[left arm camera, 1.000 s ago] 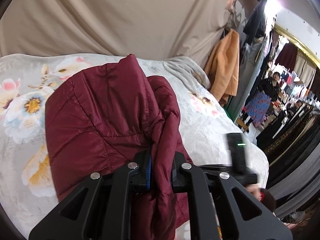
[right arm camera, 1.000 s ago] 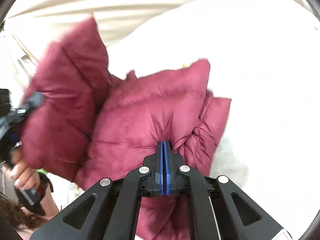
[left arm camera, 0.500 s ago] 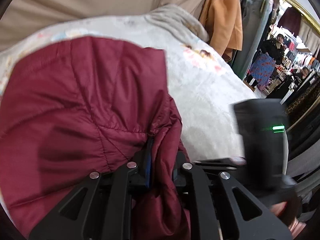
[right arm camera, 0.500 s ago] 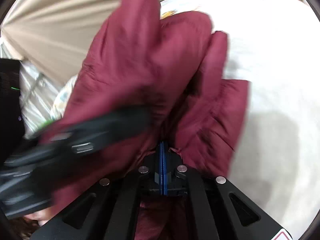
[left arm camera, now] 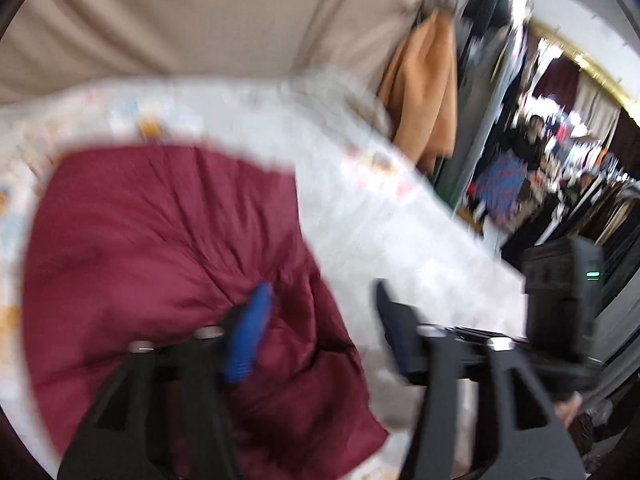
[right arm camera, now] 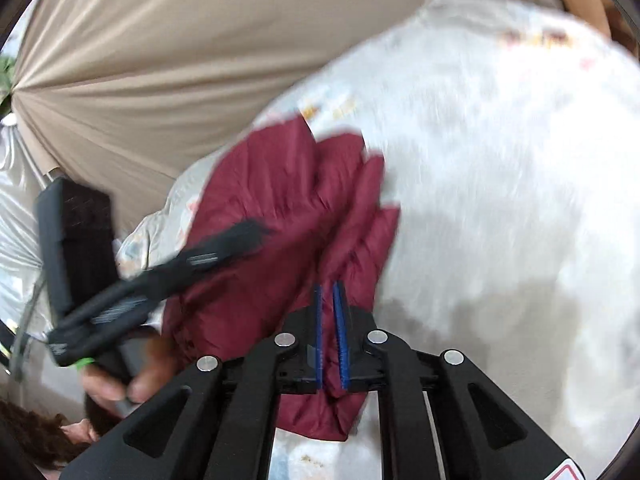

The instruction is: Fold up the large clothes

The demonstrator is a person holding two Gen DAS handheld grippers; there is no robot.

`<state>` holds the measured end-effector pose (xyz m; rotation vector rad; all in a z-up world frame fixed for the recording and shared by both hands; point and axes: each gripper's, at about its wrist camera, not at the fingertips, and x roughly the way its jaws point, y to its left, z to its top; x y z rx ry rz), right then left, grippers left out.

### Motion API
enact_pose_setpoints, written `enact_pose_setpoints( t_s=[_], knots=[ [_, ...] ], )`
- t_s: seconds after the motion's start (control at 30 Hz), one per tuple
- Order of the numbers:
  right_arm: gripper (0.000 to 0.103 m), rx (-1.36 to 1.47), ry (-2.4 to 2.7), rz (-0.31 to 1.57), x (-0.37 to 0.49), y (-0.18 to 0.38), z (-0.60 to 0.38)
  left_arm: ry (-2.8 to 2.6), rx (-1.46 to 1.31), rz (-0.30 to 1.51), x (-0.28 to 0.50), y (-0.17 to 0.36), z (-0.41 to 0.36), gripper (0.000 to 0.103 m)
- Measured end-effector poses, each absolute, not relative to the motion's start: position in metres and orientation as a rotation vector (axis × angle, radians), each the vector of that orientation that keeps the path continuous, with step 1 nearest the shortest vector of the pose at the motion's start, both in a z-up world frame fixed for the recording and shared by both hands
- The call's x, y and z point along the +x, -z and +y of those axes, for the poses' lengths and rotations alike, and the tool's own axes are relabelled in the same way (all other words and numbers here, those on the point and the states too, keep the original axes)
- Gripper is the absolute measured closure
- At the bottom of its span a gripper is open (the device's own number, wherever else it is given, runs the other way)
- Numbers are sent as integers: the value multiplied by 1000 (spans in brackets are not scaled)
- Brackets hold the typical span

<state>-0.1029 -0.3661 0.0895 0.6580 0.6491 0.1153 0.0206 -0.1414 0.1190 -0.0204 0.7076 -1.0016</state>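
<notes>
A dark red quilted jacket (left arm camera: 160,248) lies folded in a heap on a white floral blanket (left arm camera: 380,216). My left gripper (left arm camera: 320,300) is open just above the jacket's near edge, with nothing between its fingers; its blue pad (left arm camera: 248,340) shows. In the right wrist view the jacket (right arm camera: 288,216) lies ahead and my right gripper (right arm camera: 329,304) has its jaws a narrow gap apart, with a fold of the jacket between the blue pads (right arm camera: 340,336). The left gripper's body (right arm camera: 160,276) crosses over the jacket at the left. Both views are motion-blurred.
A beige curtain (left arm camera: 200,20) hangs behind the blanket. An orange coat (left arm camera: 424,92) hangs at the right, with a clothes shop and people (left arm camera: 532,148) beyond. The right gripper's body (left arm camera: 560,296) shows at the right in the left wrist view.
My left gripper has opened and let go of the jacket. The jacket has dropped flat onto the blanket. My right gripper's jaws have parted slightly around the fold.
</notes>
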Motion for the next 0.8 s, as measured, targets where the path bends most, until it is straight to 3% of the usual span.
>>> enact_pose_setpoints(
  t_s=[0.03,0.13,0.33,0.37,0.4,0.43,0.53,0.8],
  knots=[
    [75,652,-128,625,-101,-97,-365,1000,-46,666,16,-132,-128,29],
    [52,623,-177,572,-82,-120,-363,979,-111,613,12,-154,-89,29],
    [48,601,-164,626,-3,-115,-368,875,-152,724,24,-125,-43,30],
    [50,619,-166,638,11,-110,-372,866,-151,744,23,-118,-39,30],
    [59,630,-170,649,24,-106,-377,858,-152,768,22,-108,-36,30],
    [75,639,-179,663,35,-104,-377,853,-151,786,21,-101,-34,30],
    [100,665,-214,683,51,-89,-379,846,-137,807,19,-86,-44,30],
    [103,740,-140,790,52,-18,-398,858,21,802,13,-60,-79,30]
  ],
)
